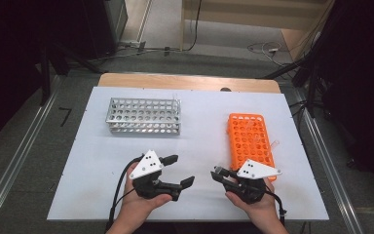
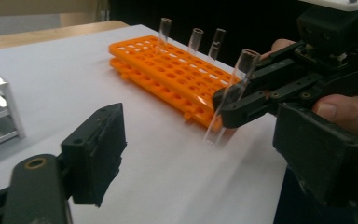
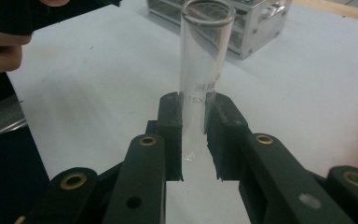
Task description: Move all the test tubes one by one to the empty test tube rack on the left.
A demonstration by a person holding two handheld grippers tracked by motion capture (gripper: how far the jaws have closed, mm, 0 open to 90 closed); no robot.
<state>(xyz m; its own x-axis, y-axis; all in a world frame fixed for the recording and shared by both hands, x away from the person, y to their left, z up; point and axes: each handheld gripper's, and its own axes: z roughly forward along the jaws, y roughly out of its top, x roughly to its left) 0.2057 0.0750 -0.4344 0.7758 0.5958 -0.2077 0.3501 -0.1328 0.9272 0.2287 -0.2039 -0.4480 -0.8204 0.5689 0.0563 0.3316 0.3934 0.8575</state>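
Note:
My right gripper [image 3: 194, 135] is shut on a clear glass test tube [image 3: 205, 56], which stands up between its pads with the open mouth on top. The left gripper view shows that gripper [image 2: 242, 100] holding the tube [image 2: 233, 88] tilted, just above the white board. My left gripper [image 2: 200, 158] is open, nothing between its jaws, and points toward the tube. From above, the left gripper [image 1: 180, 170] and the right gripper [image 1: 219, 173] face each other near the front edge. An orange tube rack [image 1: 251, 139] lies right of them, with three tubes [image 2: 196, 39] standing in it.
A silver metal rack [image 1: 143, 115] stands at the back left of the white board [image 1: 97, 161]. A clear tube [image 1: 274, 144] sticks out at the orange rack's right side. Cables and dark stands surround the table on the floor.

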